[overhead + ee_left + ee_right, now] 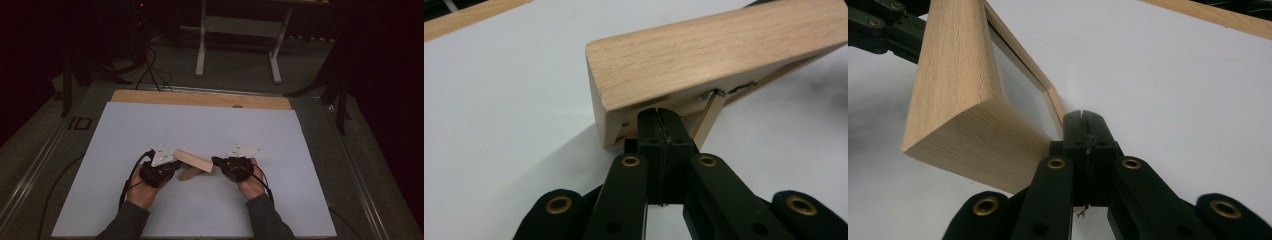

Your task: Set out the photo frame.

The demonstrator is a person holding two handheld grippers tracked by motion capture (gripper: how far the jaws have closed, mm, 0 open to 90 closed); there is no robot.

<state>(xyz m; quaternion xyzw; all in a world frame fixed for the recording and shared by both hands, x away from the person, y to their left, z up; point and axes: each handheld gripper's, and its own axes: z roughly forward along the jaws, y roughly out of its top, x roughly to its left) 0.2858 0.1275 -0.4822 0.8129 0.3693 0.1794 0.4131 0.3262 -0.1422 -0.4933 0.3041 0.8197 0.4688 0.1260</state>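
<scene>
A light wooden picture frame (194, 160) stands tilted on the white board (200, 130) between my two grippers. In the left gripper view the thick wooden edge of the frame (704, 55) is just past the shut jaws of my left gripper (659, 114), whose tips touch its underside beside a thin wooden strip (710, 120) and a metal clip (710, 94). In the right gripper view my right gripper (1083, 117) is shut, its tips against the frame's (955, 85) lower corner by the glass pane (1020, 92). From above, the left gripper (176, 166) and right gripper (215, 161) flank the frame.
A wooden strip of table (200, 99) runs along the board's far edge. Beyond it stand a white table base (237, 35) and cables (152, 70) on the floor. A brown stand piece (190, 174) pokes out under the frame. My other gripper (883, 22) appears at the right gripper view's top left.
</scene>
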